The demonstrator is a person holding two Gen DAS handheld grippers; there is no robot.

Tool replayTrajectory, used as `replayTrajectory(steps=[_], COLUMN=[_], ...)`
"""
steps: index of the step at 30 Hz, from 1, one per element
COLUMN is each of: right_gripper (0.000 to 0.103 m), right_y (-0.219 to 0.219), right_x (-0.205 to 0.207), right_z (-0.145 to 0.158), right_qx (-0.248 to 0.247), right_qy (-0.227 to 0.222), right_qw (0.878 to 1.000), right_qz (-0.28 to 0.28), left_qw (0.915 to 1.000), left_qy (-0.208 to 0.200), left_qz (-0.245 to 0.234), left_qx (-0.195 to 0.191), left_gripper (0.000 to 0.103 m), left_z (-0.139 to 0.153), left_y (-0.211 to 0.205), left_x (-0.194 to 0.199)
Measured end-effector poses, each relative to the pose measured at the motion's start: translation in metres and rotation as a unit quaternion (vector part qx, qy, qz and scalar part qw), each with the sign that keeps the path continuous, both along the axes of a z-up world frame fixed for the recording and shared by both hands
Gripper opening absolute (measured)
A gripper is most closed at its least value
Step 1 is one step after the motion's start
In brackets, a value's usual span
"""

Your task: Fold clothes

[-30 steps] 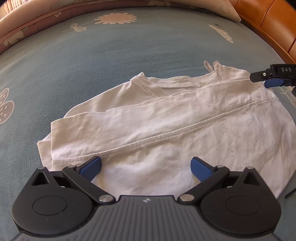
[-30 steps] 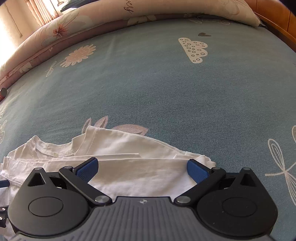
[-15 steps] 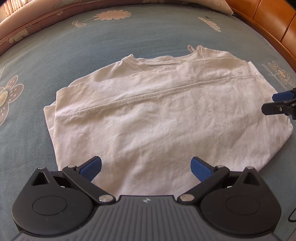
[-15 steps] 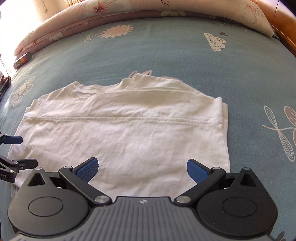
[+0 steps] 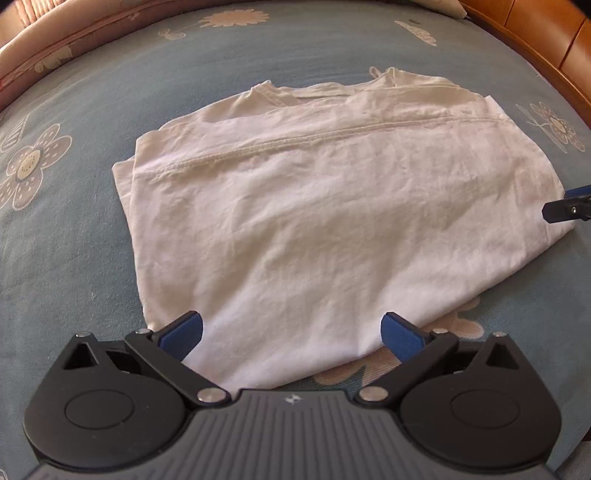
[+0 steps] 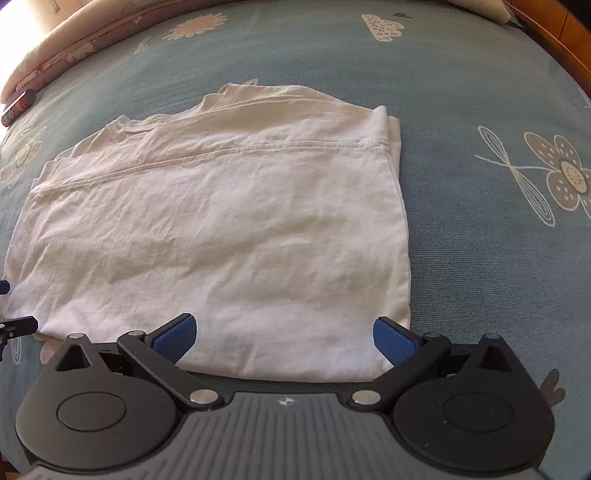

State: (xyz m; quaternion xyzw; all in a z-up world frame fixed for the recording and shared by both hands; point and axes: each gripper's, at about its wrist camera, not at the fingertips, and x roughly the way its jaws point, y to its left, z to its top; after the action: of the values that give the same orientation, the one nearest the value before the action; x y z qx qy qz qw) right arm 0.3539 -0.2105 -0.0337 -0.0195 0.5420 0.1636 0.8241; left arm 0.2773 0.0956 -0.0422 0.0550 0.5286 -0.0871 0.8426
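A white t-shirt point(image 5: 325, 206) lies folded in half on the blue flowered bedsheet point(image 5: 147, 74), its hem seam running across the upper part and the collar at the far edge. My left gripper point(image 5: 291, 330) hovers open over the shirt's near left corner, nothing between its blue pads. In the right wrist view the same shirt point(image 6: 229, 221) fills the middle, and my right gripper point(image 6: 284, 334) stands open above its near right corner. The right gripper's fingertips point(image 5: 565, 206) show at the left view's right edge; the left gripper's fingers point(image 6: 18, 323) show at the right view's left edge.
A pink flowered quilt point(image 6: 74, 40) is bunched along the far side of the bed. A wooden bed frame point(image 5: 535, 33) curves round the right. A dark cylindrical object point(image 6: 18, 107) lies on the sheet at the far left.
Both grippers have pulled back toward the near edge of the shirt, from its far folded edge. The shirt now lies flat and folded, and both grippers stay open.
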Motion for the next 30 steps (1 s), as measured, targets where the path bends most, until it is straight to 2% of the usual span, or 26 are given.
replayTrajectory(steps=[4, 7, 12, 16, 19, 22, 25, 30], right_gripper=[0.103, 0.103, 0.103, 0.103, 0.103, 0.103, 0.103, 0.103], right_y=[0.024, 0.042, 0.02, -0.003, -0.01, -0.011, -0.012, -0.024], right_x=[-0.008, -0.017, -0.025, -0.028, -0.022, -0.007, 0.013, 0.022], right_z=[0.002, -0.007, -0.02, -0.017, 0.0, 0.009, 0.001, -0.024], right_qx=[0.024, 0.027, 0.012, 0.005, 0.014, 0.015, 0.018, 0.029], right_qy=[-0.011, -0.008, 0.008, 0.026, -0.006, -0.042, -0.047, -0.019], right_qw=[0.999, 0.996, 0.997, 0.998, 0.999, 0.998, 0.998, 0.999], right_qz=[0.045, 0.088, 0.075, 0.055, 0.046, 0.04, 0.035, 0.028], left_qw=[0.9982, 0.9969, 0.9983, 0.9981, 0.9988, 0.9977, 0.9966, 0.9988], left_qy=[-0.021, -0.011, 0.014, 0.02, 0.02, -0.006, -0.005, 0.017], left_qz=[-0.053, -0.076, -0.057, -0.058, -0.045, -0.066, -0.082, -0.045], left_qx=[-0.016, -0.021, -0.002, 0.008, 0.0, 0.013, 0.005, -0.006], left_gripper=[0.102, 0.102, 0.102, 0.102, 0.102, 0.102, 0.102, 0.102], left_z=[0.0, -0.013, -0.031, -0.03, -0.025, -0.016, -0.016, -0.029], left_y=[-0.034, -0.051, -0.041, -0.04, -0.042, -0.058, -0.073, -0.073], left_x=[0.007, 0.008, 0.001, -0.002, 0.002, 0.002, 0.005, 0.01])
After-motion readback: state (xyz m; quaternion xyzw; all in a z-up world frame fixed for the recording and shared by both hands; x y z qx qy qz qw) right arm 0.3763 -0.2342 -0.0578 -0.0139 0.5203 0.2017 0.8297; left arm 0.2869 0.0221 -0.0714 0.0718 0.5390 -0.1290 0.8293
